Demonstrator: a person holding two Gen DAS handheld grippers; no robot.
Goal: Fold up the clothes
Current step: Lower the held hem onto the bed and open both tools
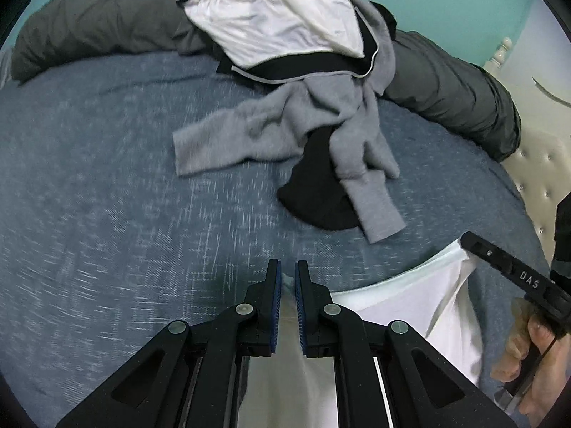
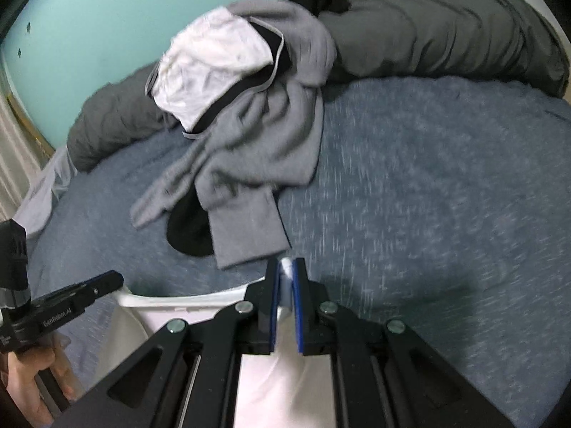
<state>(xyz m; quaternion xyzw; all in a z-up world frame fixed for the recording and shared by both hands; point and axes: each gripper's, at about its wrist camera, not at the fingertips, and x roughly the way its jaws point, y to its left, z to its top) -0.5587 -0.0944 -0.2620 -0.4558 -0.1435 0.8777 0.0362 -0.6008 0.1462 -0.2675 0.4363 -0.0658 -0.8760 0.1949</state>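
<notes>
A white garment [image 1: 410, 303] [image 2: 171, 301] hangs stretched between both grippers above the blue bedspread [image 1: 107, 178]. My left gripper [image 1: 287, 274] is shut on one edge of it, a small fold showing between the blue pads. My right gripper [image 2: 285, 271] is shut on the other edge; in the left wrist view it appears at the right [image 1: 467, 240], held by a hand [image 1: 528, 356]. Seen from the right wrist, the left gripper [image 2: 114, 278] comes in at the left, jaws closed.
A pile of clothes lies farther back: a grey sweatshirt [image 1: 321, 125] [image 2: 257, 149], a black garment [image 1: 317, 192] [image 2: 189, 228] and a white one [image 1: 278, 14] [image 2: 210, 60]. A dark grey rolled duvet [image 1: 449, 89] [image 2: 446, 32] runs along the teal wall. A tufted headboard [image 1: 535, 174] stands at right.
</notes>
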